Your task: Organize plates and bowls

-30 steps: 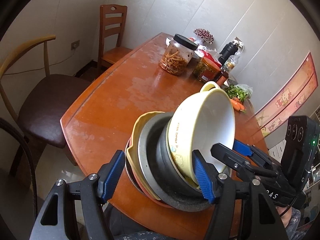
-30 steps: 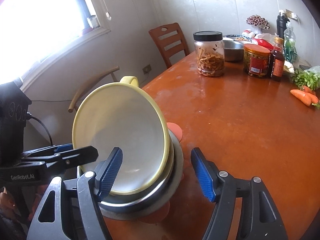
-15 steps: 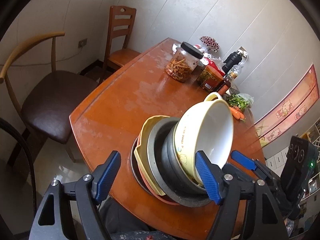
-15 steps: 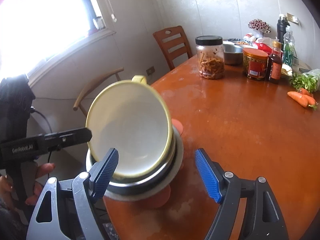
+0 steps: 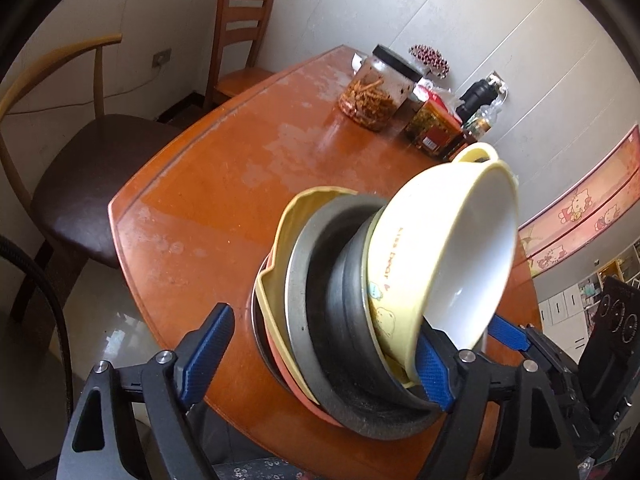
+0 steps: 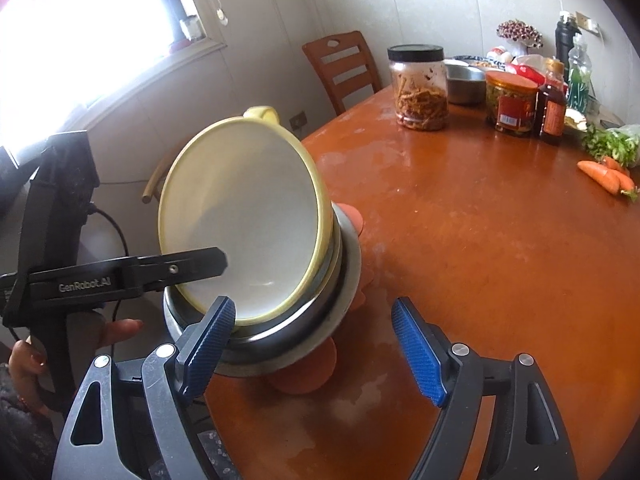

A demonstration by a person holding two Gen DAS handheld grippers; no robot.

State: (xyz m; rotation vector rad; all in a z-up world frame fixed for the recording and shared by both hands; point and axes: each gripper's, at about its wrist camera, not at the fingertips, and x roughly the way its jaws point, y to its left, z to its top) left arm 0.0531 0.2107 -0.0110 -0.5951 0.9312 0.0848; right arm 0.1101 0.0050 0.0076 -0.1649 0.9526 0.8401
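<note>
Holding the left gripper point(image 5: 320, 364) spread wide, straddling the stack of dishes point(image 5: 304, 304) straight ahead of it. Keeping the left pad point(image 5: 204, 356) off to the stack's left, apart from it, and the right pad point(image 5: 432, 372) close against the near lower edge of the yellow bowl point(image 5: 472, 248); cannot tell whether pressing or just beside. Seeing, from the right wrist view, that same black finger point(image 6: 160, 272) lying across the bowl's open mouth.

Topping the stack with the yellow bowl, tipped steeply so its white inside is facing the right gripper point(image 6: 312, 348). Resting beneath it, in order, a dark bowl point(image 5: 348, 320), a grey metal plate point(image 5: 296, 288), a yellow plate point(image 5: 280, 240) and a salmon-pink plate point(image 6: 304, 376), all sitting near the closest edge of the orange-brown table point(image 5: 224, 184).

Holding the right gripper wide too, gripping nothing, with its left pad point(image 6: 208, 344) just in front of the bowl's lower rim and its right pad point(image 6: 416, 352) hanging over bare tabletop.

Standing far ahead of both grippers: a black-lidded snack jar point(image 6: 420, 92), a red-labelled jar point(image 6: 512, 104) and carrots point(image 6: 604, 174), well apart from the stack.
</note>
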